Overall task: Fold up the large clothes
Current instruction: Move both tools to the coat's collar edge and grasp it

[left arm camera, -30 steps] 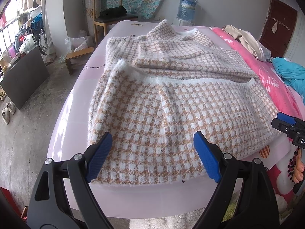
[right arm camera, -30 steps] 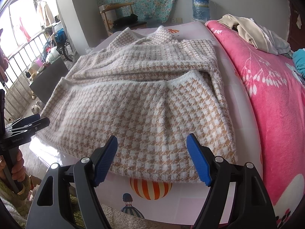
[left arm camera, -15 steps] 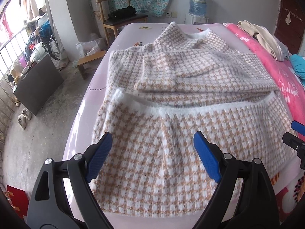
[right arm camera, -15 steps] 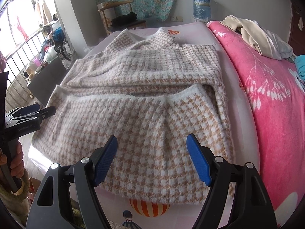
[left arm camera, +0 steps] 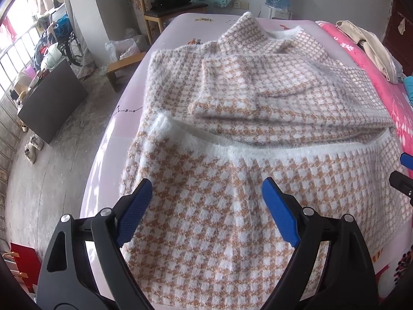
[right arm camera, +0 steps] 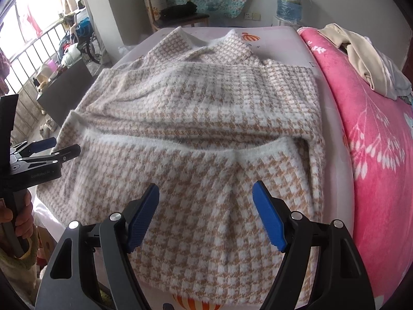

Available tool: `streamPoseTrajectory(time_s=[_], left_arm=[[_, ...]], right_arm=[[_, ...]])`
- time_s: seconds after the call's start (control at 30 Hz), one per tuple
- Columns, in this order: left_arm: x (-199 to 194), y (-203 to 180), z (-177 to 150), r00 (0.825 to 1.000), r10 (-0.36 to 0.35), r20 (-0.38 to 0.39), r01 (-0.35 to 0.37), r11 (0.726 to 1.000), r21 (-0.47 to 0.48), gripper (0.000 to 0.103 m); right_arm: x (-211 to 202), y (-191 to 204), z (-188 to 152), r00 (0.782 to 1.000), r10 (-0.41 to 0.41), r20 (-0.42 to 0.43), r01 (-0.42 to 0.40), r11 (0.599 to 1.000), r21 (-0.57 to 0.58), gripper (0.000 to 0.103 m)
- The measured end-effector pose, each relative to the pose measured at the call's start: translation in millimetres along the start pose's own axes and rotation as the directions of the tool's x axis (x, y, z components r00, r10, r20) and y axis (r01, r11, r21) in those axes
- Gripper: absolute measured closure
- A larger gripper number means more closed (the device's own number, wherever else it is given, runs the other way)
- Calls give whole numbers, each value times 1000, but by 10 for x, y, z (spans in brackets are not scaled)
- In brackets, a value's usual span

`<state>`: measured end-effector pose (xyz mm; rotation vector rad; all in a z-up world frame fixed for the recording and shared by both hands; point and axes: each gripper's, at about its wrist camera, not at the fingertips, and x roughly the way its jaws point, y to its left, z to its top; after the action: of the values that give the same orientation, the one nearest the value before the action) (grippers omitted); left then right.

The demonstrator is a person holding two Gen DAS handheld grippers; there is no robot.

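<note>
A fluffy tan-and-white houndstooth sweater (left arm camera: 232, 118) (right arm camera: 206, 118) lies spread on the pale pink bed sheet (left arm camera: 129, 95), its lower half folded up so a white fuzzy hem runs across the middle. My left gripper (left arm camera: 206, 193) hovers open above the near left part of the folded layer, nothing between its blue pads. Over the near right part my right gripper (right arm camera: 205, 197) hangs open, also holding nothing. The left gripper (right arm camera: 41, 157) shows at the left edge of the right wrist view, held by a hand (right arm camera: 15, 219).
A pink floral blanket (right arm camera: 374, 155) covers the bed's right side, with a beige garment pile (right arm camera: 361, 54) on it. Beyond the bed stand a wooden chair (left arm camera: 165, 7) and a water bottle (right arm camera: 290, 0). A dark board (left arm camera: 51, 103) and shoes lie on the floor at left.
Both grippers have moved forward over the sweater, away from the bed's near edge, so the folded layer now lies beneath them. Both stayed open and empty.
</note>
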<state>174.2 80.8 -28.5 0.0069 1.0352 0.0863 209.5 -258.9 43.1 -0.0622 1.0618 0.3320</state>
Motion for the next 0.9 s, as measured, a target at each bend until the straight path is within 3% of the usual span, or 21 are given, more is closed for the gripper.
streamPoseTrajectory(time_s=[0.2,0.37,0.57,0.77,0.9], left_arm=[[67,46,59,1000,-9,-22,8,1000,-28,20],[73,64,101,1000,12,-19,-12,1000,-25,20],[3,85,253,999,50,16,-50,999,-9,20],[-74,58,649,993,74,92,-81,994,67,20],[-81,20,1096,988,24,154,-45,990,133,20]], right_arm=[[23,-98,462,997,73,0,-73,997,-40,30],[180,-272,985,988,149,-34,-149,989,3,30],[407,-469,1577,986,157,-53,-155,987,35,30],[659,-646,2081,987,146,-70,-142,988,69,30],[806,-747,2401,984,157,-82,-148,984,98,30]])
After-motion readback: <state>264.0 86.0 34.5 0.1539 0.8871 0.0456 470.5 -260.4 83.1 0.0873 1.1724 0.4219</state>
